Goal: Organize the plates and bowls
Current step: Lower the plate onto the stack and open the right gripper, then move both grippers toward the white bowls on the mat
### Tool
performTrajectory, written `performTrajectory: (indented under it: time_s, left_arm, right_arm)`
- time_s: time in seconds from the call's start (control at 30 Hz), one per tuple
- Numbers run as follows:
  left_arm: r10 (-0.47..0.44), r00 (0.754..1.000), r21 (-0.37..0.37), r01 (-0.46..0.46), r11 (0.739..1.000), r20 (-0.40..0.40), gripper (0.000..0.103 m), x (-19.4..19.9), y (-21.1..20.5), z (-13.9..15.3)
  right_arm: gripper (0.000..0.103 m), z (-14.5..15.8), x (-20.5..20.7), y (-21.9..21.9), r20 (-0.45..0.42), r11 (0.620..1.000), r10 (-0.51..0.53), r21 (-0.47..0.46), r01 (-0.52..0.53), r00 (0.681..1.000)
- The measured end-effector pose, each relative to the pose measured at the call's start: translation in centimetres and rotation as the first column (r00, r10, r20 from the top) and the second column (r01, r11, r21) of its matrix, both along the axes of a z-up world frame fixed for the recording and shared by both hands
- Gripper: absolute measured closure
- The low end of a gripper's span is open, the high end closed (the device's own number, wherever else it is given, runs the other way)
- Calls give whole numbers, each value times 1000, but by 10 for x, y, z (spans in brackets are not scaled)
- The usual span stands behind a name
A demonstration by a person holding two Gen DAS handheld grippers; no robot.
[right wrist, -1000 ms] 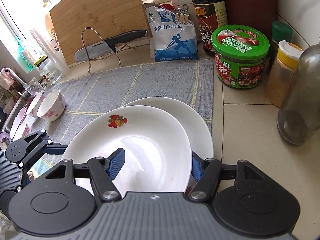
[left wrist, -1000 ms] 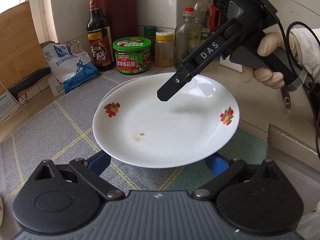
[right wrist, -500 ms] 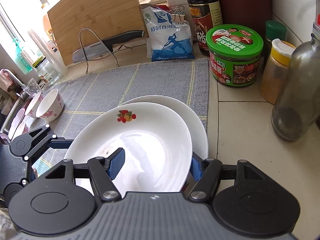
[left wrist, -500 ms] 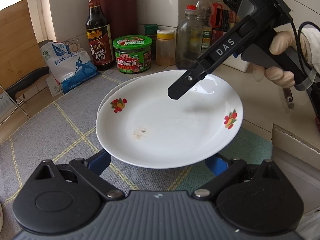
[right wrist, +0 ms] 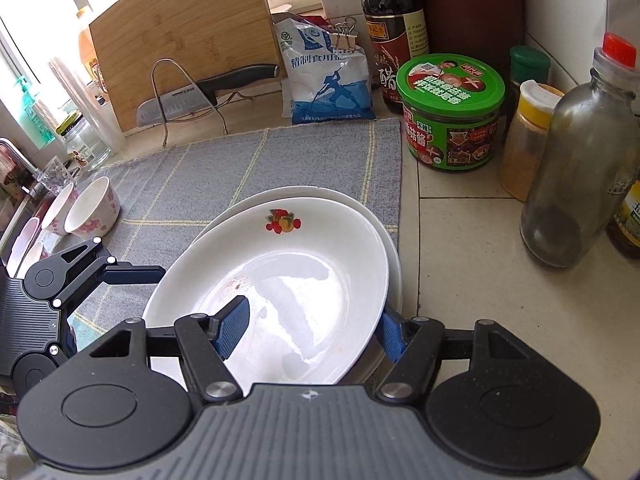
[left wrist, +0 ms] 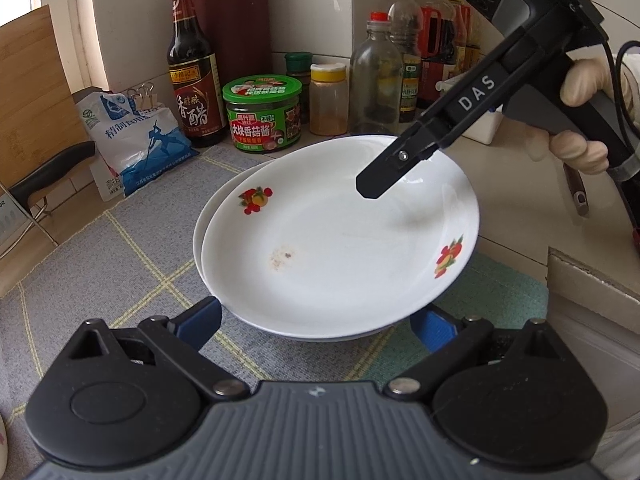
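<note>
A white plate with fruit decals hangs tilted just over a second white plate lying on the grey mat. My right gripper is shut on the upper plate's rim, one blue finger inside the dish and the other under it. Its black finger crosses the far rim in the left wrist view. My left gripper stands open at the plate's near edge, its blue fingers spread wide below the rim. Small flowered bowls sit at the mat's far left.
The grey checked mat covers the counter. Behind the plates stand a green-lidded jar, a vinegar bottle, a salt bag and several bottles. A knife on a wire rack leans by a cutting board.
The fruit plate, still in my right gripper, has shifted to lie more squarely over the lower plate. The left gripper's fingers have kept their spread.
</note>
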State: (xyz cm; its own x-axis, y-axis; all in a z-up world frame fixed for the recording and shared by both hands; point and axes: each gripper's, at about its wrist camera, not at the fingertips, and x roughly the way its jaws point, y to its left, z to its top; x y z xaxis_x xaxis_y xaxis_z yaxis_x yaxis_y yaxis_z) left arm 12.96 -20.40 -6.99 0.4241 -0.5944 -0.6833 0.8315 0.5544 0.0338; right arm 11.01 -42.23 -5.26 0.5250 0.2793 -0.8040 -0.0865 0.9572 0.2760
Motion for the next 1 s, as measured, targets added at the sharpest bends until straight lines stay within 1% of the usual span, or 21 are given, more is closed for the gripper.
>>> performTrajectory:
  time_s: [0.13, 0.4, 0.57, 0.63, 0.77, 0.8, 0.87, 0.93, 1.0]
  left_arm:
    - [-3, 1000, -8, 3, 1000, 2, 3, -2, 0, 1]
    - [10, 1000, -23, -10, 1000, 15, 4, -7, 6, 5]
    - [23, 1000, -48, -22, 999, 20, 3, -9, 13, 10]
    - [40, 999, -60, -38, 998, 32, 3, -10, 16, 14]
    - [65, 997, -82, -62, 995, 44, 2, -8, 26, 21]
    - [74, 996, -88, -70, 994, 47, 1, -8, 29, 23]
    - [91, 994, -101, -85, 991, 58, 1, -8, 35, 27]
    - [113, 991, -110, -104, 988, 76, 1, -9, 42, 31]
    - [132, 988, -115, -122, 986, 85, 1, -9, 49, 35]
  right_arm:
    - [28, 1, -3, 3, -9, 1000, -4, -22, 4, 1000]
    - [28, 2, -6, 7, -21, 999, -6, -44, 5, 1000]
    - [26, 2, -7, 12, -30, 997, -4, -72, 2, 1000]
    - [21, 3, -8, 14, -31, 997, -6, -75, 3, 999]
    - [17, 1, -9, 17, -43, 994, -18, -107, 13, 999]
    - [14, 1, -11, 18, -44, 993, -20, -117, 15, 999]
    - [9, 3, -13, 20, -24, 992, -18, -126, 15, 1000]
    - [0, 10, -16, 25, 3, 989, -11, -147, 12, 1000]
    - [0, 16, -19, 31, 28, 985, -1, -174, 6, 1000]
